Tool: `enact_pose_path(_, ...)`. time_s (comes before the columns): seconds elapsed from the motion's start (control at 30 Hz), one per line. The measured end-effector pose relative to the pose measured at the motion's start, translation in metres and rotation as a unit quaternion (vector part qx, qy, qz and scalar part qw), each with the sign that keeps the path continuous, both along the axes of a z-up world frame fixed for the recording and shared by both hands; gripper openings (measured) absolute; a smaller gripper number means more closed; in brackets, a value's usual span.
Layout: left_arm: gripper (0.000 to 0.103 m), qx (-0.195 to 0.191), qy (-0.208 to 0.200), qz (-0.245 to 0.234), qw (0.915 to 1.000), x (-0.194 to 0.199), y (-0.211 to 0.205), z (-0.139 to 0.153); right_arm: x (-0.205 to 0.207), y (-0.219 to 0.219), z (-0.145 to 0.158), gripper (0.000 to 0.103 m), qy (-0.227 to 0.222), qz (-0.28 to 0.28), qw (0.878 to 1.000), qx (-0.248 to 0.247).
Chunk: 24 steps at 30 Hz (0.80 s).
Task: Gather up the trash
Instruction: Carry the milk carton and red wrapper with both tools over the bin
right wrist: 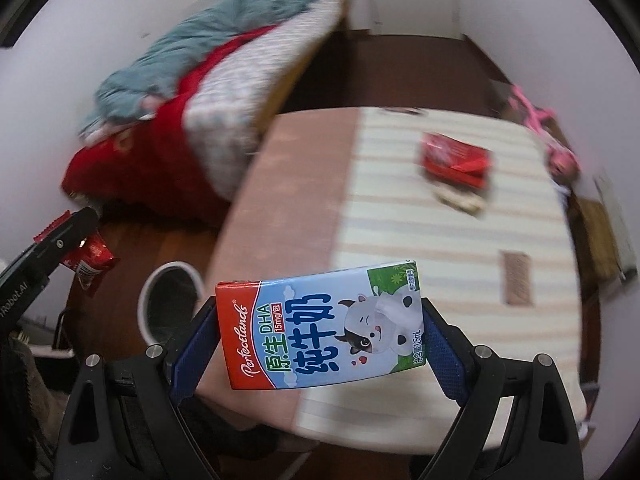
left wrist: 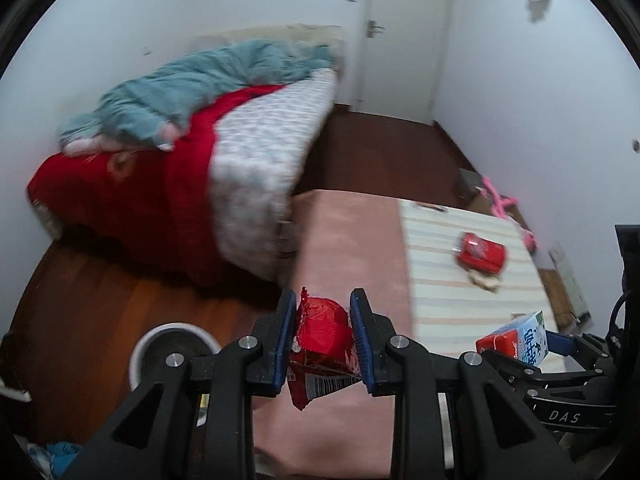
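Observation:
My left gripper (left wrist: pixel 323 328) is shut on a red snack wrapper (left wrist: pixel 323 330), held above the table's near left edge; it also shows at the left of the right wrist view (right wrist: pixel 90 258). My right gripper (right wrist: pixel 320 320) is shut on a blue and red milk carton (right wrist: pixel 320 330), held sideways above the table; the carton also shows in the left wrist view (left wrist: pixel 516 342). A white bin (left wrist: pixel 172 350) stands on the floor left of the table, and shows in the right wrist view (right wrist: pixel 170 304). A red packet (left wrist: pixel 480 256) lies on the table farther back, with a small pale scrap (left wrist: pixel 486 280) beside it.
The table (left wrist: pixel 452 300) has a pink and striped cloth. A bed (left wrist: pixel 256 160) with red and teal covers stands beyond it on the left. A white door (left wrist: pixel 404 32) is at the back. Pink items (left wrist: pixel 500 200) and boxes lie along the right wall.

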<state>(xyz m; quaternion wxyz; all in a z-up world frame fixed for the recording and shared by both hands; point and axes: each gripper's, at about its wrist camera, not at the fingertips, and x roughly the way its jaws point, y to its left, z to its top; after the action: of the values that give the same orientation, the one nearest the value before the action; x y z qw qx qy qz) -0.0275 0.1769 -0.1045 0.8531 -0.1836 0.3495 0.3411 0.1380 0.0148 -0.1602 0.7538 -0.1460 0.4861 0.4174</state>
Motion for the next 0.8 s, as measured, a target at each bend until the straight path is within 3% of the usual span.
enact_pose_path(0.23,0.024,-0.02,0.016,0.07,0.9972,-0.07,0.066,-0.022,-0.074,0.103,-0.012,0.094,0.013,0.079,0.997,-0.006)
enact_pose_path(0.4,0.024,-0.073,0.026,0.111,0.9908,-0.113,0.115,-0.057,-0.12,0.17,-0.047,0.094,0.033,0.126,0.991,-0.032)
enact_pose_path(0.5,0.024,-0.125,0.028,0.134,0.9826,-0.14,0.149,-0.088,-0.148,0.212,-0.079,0.094,0.049,0.153,0.986,-0.055)
enact_pose_path(0.67,0.024,-0.23,0.023,0.158,0.96,-0.176,0.201,-0.151,-0.179,0.267,-0.136,0.094,0.067,0.184,0.976,-0.1)
enact_pose_path(0.8,0.027,-0.276,0.037,0.177,0.944,-0.188,0.227,-0.194,-0.19,0.297,-0.181,0.094,0.082,0.2,0.967,-0.135)
